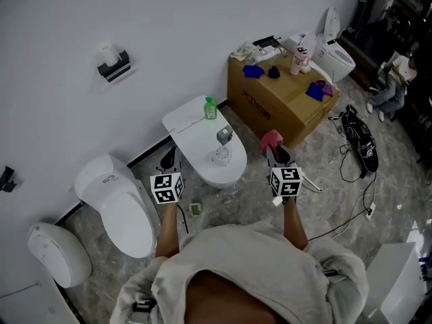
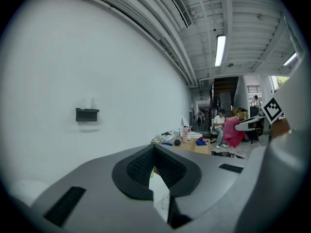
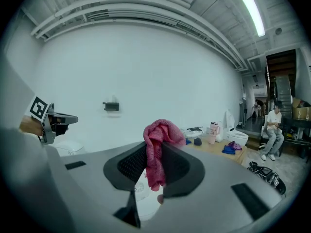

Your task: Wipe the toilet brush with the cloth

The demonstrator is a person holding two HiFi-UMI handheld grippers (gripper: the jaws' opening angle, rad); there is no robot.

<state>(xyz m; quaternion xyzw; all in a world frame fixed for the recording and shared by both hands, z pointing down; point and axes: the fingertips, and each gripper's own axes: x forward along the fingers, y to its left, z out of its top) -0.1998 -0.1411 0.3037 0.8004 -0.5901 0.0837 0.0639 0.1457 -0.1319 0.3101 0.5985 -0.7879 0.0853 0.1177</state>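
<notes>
My right gripper [image 1: 274,152] is shut on a pink cloth [image 1: 271,139], which bunches up above the jaws and hangs down between them [image 3: 156,144]. My left gripper [image 1: 169,160] is shut with nothing between its jaws [image 2: 154,165]. Both are held level in the air, on either side of a low white toilet fixture [image 1: 196,130]. On that fixture lie a green bottle [image 1: 210,108], a small grey object [image 1: 224,136] and a pale round bristly thing [image 1: 221,156] that may be the toilet brush. From the left gripper view the cloth [image 2: 232,131] shows at the right.
A cardboard box [image 1: 270,103] behind the right gripper carries a pink tumbler [image 1: 299,61] and blue cloths. One white toilet [image 1: 118,201] stands at the left, another [image 1: 335,51] at the far right. Black cables [image 1: 358,144] lie on the floor. A paper holder [image 1: 113,63] hangs on the wall.
</notes>
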